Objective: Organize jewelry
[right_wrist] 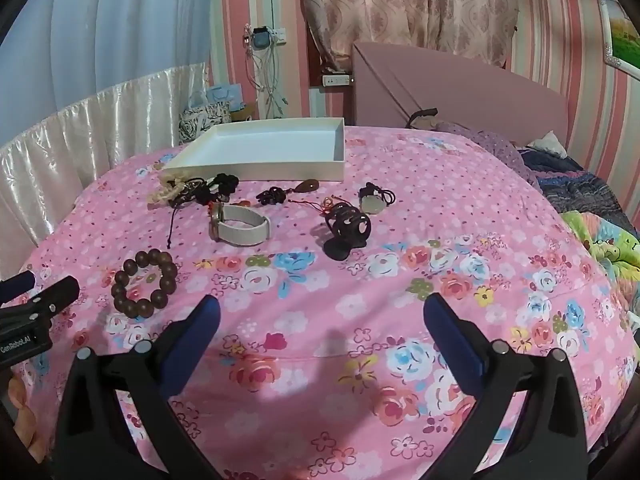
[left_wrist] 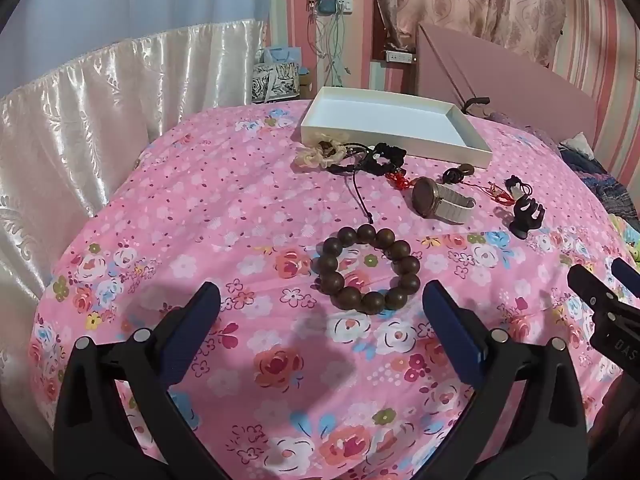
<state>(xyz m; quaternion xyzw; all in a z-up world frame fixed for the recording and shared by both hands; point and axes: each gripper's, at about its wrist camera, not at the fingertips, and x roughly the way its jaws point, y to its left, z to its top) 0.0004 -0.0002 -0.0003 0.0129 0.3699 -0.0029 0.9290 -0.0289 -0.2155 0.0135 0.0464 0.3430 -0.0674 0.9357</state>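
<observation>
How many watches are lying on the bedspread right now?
1. The watch with a white strap lies on its side between the wooden bead bracelet and the white tray. Another could hide in the tangled cords beside the tray.

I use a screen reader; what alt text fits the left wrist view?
Open tongs hover over a pink flowered bedspread, just short of a brown bead bracelet. Beyond lie a watch, tangled cords and an empty white tray.
</observation>
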